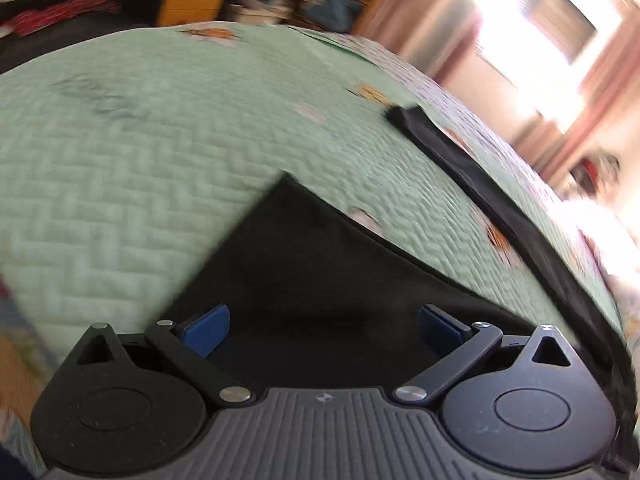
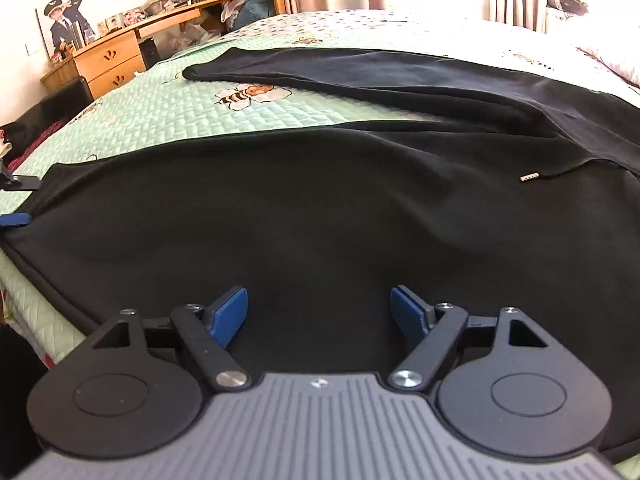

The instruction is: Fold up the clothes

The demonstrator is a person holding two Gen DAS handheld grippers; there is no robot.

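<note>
We see a black hooded sweatshirt [image 2: 320, 208] spread flat over the green quilted bedspread [image 2: 192, 112] of the bed, one sleeve [image 2: 320, 68] reaching toward the bed's far left corner and a drawstring tip [image 2: 529, 177] lying on the chest. The right tool [image 2: 319, 312] hangs over the body panel, pads wide apart and empty; the left tool [image 1: 323, 328] stands equally wide over the hem corner [image 1: 286, 184], gripping nothing. We judge the knit soft, limp and light, prone to sag and drag on the quilting. We would pinch it at the hem corner and the shoulder seam, lifting both together.
</note>
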